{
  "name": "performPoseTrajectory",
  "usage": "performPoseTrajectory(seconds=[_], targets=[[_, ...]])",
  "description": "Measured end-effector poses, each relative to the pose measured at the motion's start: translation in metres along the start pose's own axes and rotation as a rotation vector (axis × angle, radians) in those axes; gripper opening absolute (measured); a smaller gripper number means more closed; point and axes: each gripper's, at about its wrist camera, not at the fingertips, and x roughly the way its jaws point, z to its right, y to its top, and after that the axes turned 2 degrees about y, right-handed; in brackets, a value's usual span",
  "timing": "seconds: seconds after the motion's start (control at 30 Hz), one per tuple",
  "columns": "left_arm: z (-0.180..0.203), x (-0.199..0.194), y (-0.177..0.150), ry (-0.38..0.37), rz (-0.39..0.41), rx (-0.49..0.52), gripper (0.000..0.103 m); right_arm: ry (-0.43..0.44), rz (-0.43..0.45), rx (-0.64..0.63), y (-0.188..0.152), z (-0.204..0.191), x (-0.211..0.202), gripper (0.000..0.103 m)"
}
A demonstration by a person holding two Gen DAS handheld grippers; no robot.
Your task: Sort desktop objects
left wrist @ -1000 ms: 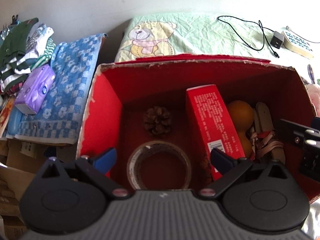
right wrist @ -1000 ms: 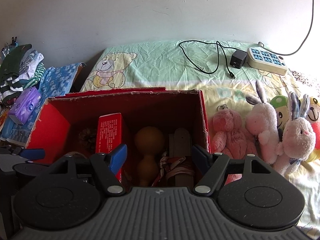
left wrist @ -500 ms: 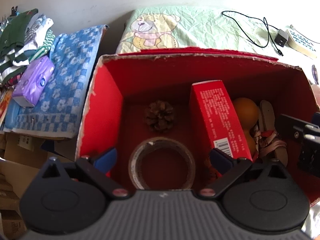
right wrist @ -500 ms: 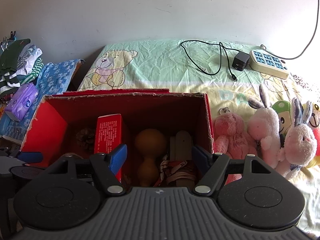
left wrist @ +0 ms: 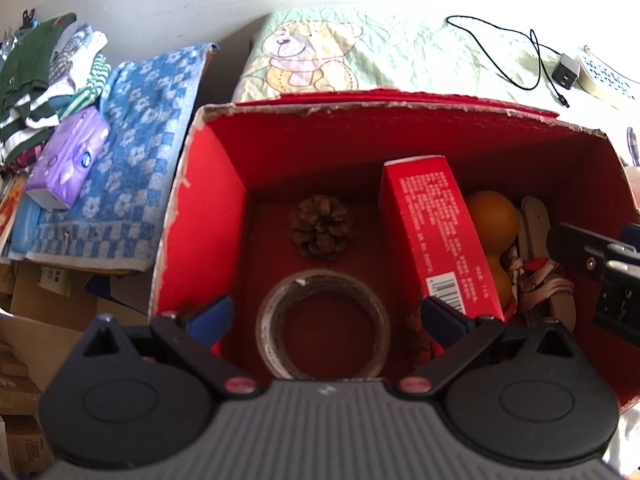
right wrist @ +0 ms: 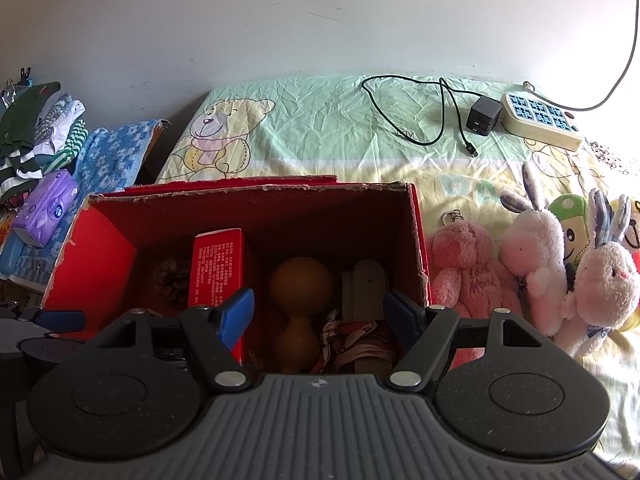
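I hold my left gripper [left wrist: 324, 316] over the red cardboard box [left wrist: 200, 216], its fingers spread apart and holding nothing, the tape roll [left wrist: 324, 322] lying on the box floor between them. At twelve o'clock from the roll sits the pine cone [left wrist: 320, 226]; at two o'clock the red carton [left wrist: 436, 240] stands on edge, with the orange gourd [left wrist: 490, 220] and a wooden piece wrapped in patterned cloth [left wrist: 538, 284] beyond it. My right gripper [right wrist: 318, 314] hangs over the gourd side, also spread and empty. I judge the sorting well along: five things are boxed. Left outside, at three o'clock of the box, are the pink plush bear [right wrist: 464, 256] and two white plush rabbits [right wrist: 536, 256] (perhaps next).
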Motion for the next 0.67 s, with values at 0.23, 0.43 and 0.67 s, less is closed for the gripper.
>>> performPoseTrajectory(seconds=[0.23,0.43,0.67], targets=[[0.0032,-0.0037,0.0021,0.009,0.008,0.019,0.102,0.005,0.0,0.004,-0.0004,0.0024,-0.0013,0.074],[0.0042,-0.0066,0.0038,0.005,0.021,0.038,0.103,0.011,-0.002,0.005,-0.0003,0.003,-0.0015,0.074],[-0.002,-0.0069,0.0042,-0.001,0.022,-0.014,0.102,0.018,0.01,0.021,0.0,0.0056,-0.0039,0.074]])
